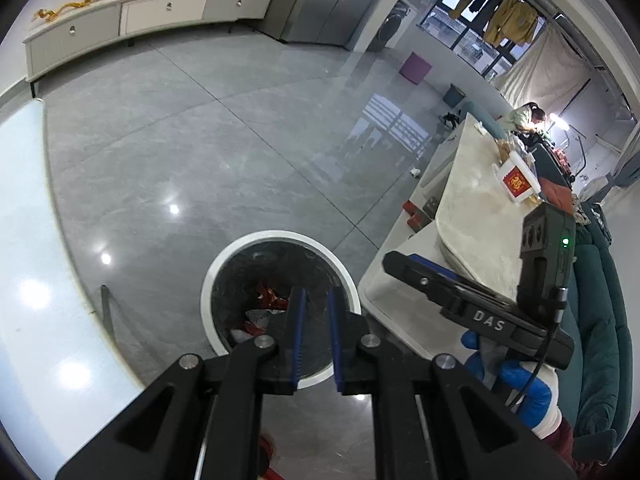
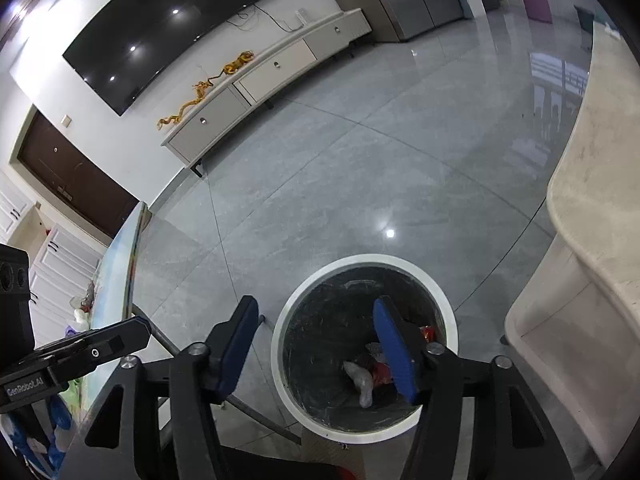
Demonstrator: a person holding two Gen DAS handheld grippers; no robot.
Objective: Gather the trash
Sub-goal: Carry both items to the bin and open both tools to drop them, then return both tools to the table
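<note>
A round trash bin with a white rim (image 1: 280, 237) (image 2: 362, 261) and a black liner stands on the grey floor. Inside lie red scraps (image 1: 272, 298) (image 2: 380, 370) and a crumpled white wrapper (image 2: 360, 380). My left gripper (image 1: 316, 296) hangs over the bin's mouth, its blue pads nearly together with nothing between them. My right gripper (image 2: 316, 302) also hovers above the bin, jaws wide apart and empty. In the left wrist view a blue-gloved hand (image 1: 520, 376) holds the right gripper's black housing (image 1: 488, 322) to the right of the bin.
A pale stone-topped table (image 1: 472, 200) (image 2: 592, 200) stands right of the bin, bearing a red-and-white box (image 1: 516, 182). A glass table (image 1: 24, 240) (image 2: 116, 280) is on the left, its metal leg near the bin. Teal sofa (image 1: 600, 320) at far right; a low cabinet (image 2: 276, 68) along the wall.
</note>
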